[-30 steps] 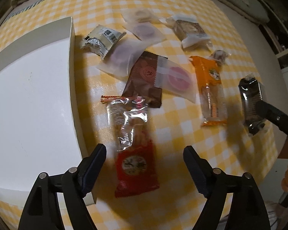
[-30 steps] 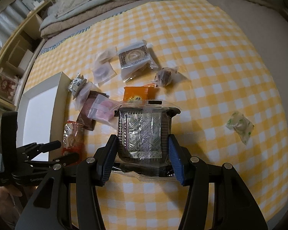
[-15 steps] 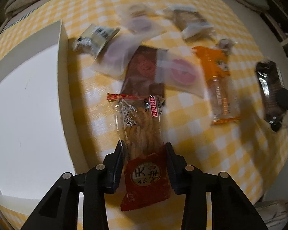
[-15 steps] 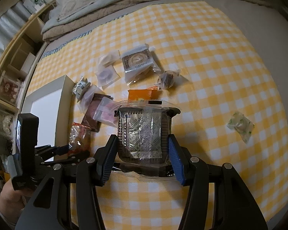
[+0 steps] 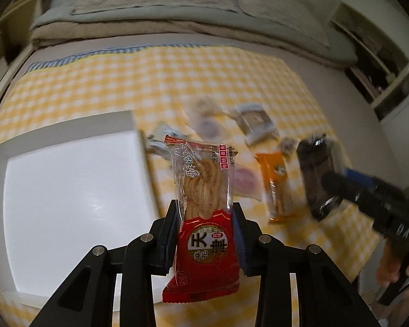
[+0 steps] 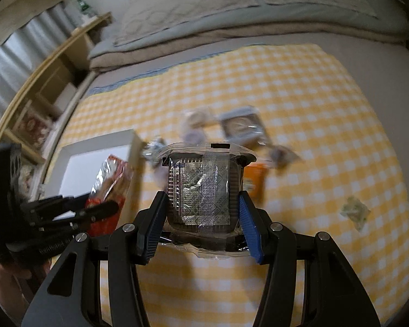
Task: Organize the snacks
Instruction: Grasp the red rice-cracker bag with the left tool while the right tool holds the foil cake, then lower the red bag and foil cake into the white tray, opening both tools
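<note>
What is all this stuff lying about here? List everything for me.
Twisted-dough snack pack: 1, red and clear, in left claw.
Foil-lidded tray pack: 1, dark and silver, in right claw.
Orange pack: 1, on cloth.
Pale green sweet: 1, alone at right.
Other small packs: several, blurred, mid-cloth.
Tray: 1, white, left.
Cloth: 1, yellow check.
Bedding: grey, behind.
Shelves: wooden, far left.
Left claw: black, shut.
Right claw: black, blue pads, shut.

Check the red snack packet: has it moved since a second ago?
Yes. The red snack packet lay on the checked cloth beside the white tray; now the left gripper holds it lifted above them.
</note>
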Motion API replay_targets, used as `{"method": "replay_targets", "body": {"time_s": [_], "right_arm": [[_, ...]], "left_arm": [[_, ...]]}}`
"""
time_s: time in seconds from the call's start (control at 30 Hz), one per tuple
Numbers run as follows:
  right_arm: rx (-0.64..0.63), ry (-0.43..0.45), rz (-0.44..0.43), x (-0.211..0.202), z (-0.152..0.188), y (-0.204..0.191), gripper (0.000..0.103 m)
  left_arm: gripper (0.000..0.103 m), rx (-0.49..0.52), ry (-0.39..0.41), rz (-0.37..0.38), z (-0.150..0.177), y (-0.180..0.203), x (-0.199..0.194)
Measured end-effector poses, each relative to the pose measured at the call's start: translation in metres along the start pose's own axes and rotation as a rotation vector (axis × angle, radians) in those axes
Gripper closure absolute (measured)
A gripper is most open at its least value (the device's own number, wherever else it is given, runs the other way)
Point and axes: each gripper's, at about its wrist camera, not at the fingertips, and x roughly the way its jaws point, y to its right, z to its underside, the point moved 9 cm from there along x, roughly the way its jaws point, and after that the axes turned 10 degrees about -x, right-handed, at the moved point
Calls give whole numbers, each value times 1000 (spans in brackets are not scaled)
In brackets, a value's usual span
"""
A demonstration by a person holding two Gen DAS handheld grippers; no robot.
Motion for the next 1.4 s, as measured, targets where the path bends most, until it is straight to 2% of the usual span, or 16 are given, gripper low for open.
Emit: {"method": "replay_targets", "body": {"time_s": [0.33, 0.57, 0.93, 1.1, 1.17, 1.27, 1.37, 1.4], "right_arm": [[-116, -34, -109, 32, -11, -95, 50], [-164, -89, -174, 61, -7, -153, 50], [-131, -160, -205, 93, -2, -193, 50], [-147, -193, -185, 105, 2, -200, 50], [-145, -200, -184, 109, 3, -201, 50], [-145, -193, -177, 113, 1, -204, 50], [-147, -188, -169, 116, -1, -204, 47], [-145, -187, -170, 116, -1, -203, 47]], "left_arm": [[68, -102, 27, -56, -3, -84, -41], [68, -144, 33, -79, 0, -119, -59], [67, -183, 19, -128, 3, -168, -66], [67, -207, -14, -95, 2, -175, -54], [63, -207, -26, -84, -1, -178, -48], [59, -199, -15, -111, -5, -182, -43], [43, -204, -11, -112, -4, -182, -43], [42, -202, -11, -115, -3, -182, -43]]}}
